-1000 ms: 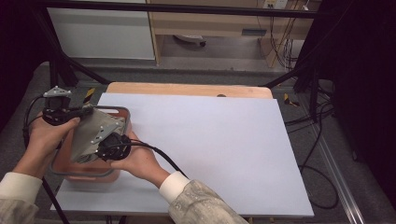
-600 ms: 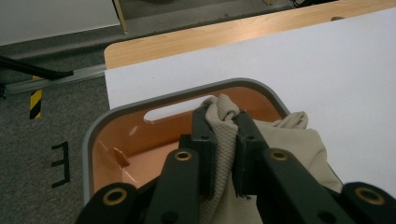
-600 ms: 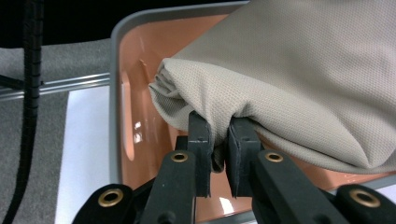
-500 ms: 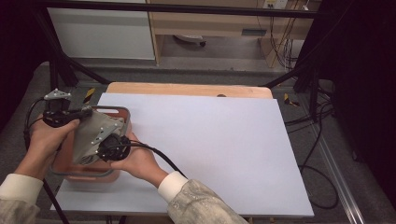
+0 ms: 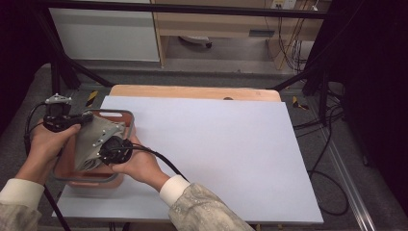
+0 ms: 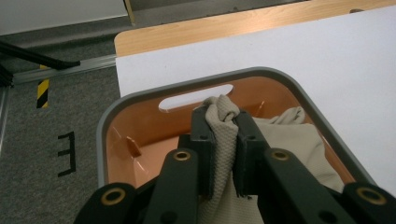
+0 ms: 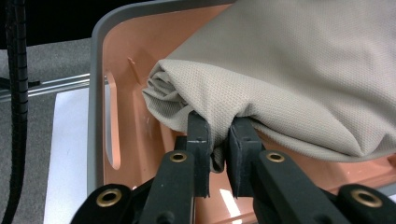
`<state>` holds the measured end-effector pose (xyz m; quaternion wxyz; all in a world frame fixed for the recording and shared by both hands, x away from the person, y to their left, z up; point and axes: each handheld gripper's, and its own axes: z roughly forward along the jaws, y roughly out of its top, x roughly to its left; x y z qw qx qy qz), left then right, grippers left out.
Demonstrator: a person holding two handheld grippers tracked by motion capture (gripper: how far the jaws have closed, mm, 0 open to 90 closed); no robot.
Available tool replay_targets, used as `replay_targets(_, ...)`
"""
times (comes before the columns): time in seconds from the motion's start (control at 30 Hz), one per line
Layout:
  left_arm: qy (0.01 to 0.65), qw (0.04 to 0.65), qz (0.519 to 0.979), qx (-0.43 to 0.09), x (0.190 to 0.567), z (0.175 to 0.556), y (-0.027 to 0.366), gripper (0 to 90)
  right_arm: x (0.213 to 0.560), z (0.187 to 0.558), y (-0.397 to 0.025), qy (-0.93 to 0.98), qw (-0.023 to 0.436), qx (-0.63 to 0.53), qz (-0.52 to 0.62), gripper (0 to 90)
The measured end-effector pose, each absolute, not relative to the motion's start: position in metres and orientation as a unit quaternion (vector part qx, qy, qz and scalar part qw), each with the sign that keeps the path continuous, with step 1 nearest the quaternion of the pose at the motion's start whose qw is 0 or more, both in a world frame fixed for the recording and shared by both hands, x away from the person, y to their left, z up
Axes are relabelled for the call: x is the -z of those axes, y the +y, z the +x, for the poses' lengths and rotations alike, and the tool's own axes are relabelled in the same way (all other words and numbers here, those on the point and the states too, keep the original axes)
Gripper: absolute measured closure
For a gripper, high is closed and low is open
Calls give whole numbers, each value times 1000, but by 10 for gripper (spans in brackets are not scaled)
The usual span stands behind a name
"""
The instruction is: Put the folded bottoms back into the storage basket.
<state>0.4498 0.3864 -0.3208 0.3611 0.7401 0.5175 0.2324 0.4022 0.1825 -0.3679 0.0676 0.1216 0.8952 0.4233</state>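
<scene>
White desk under me, bin at its near left corner. Over the last second my left gripper has drawn back a little, while both it and my right gripper stay pinching the cloth, bunched ahead of each over the bin. It's probably lifting out, though the high view is too small to be sure.

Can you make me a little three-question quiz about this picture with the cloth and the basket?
1. True or false: both grippers pinch the beige cloth.
2. What colour is the inside of the basket? A) orange B) green C) blue
3. Fill in: the basket sits at the table's ____ side, seen from the high view.

Key:
1. True. The left gripper and the right gripper each have cloth between their fingers.
2. A
3. left
</scene>
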Motion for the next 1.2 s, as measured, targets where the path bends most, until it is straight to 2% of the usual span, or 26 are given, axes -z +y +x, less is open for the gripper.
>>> replay_targets(0.03, 518, 364, 739, -229, 322, 450, 387, 794, 368, 402, 183, 896, 67, -422, 124, 789)
replay_targets(0.1, 519, 367, 736, -232, 325, 451, 388, 724, 368, 403, 182, 895, 63, -421, 135, 671)
replay_targets(0.2, 522, 376, 725, -246, 325, 451, 389, 504, 362, 401, 176, 890, 71, -426, 146, 516)
replay_targets(0.27, 523, 386, 713, -261, 320, 445, 387, 446, 354, 399, 170, 888, 69, -430, 150, 441)
replay_targets(0.3, 523, 386, 713, -261, 320, 445, 387, 419, 354, 399, 170, 888, 69, -430, 150, 441)
replay_targets(0.33, 517, 388, 714, -271, 315, 439, 383, 400, 346, 398, 163, 885, 70, -434, 155, 371)
replay_targets(0.57, 507, 384, 710, -302, 309, 418, 365, 260, 325, 398, 138, 869, 83, -455, 178, 125)
replay_targets(0.77, 499, 382, 717, -303, 312, 405, 350, 165, 313, 405, 118, 851, 102, -478, 192, 73)
replay_targets(1.2, 515, 387, 704, -298, 333, 384, 329, 116, 299, 427, 90, 824, 133, -506, 218, 71)
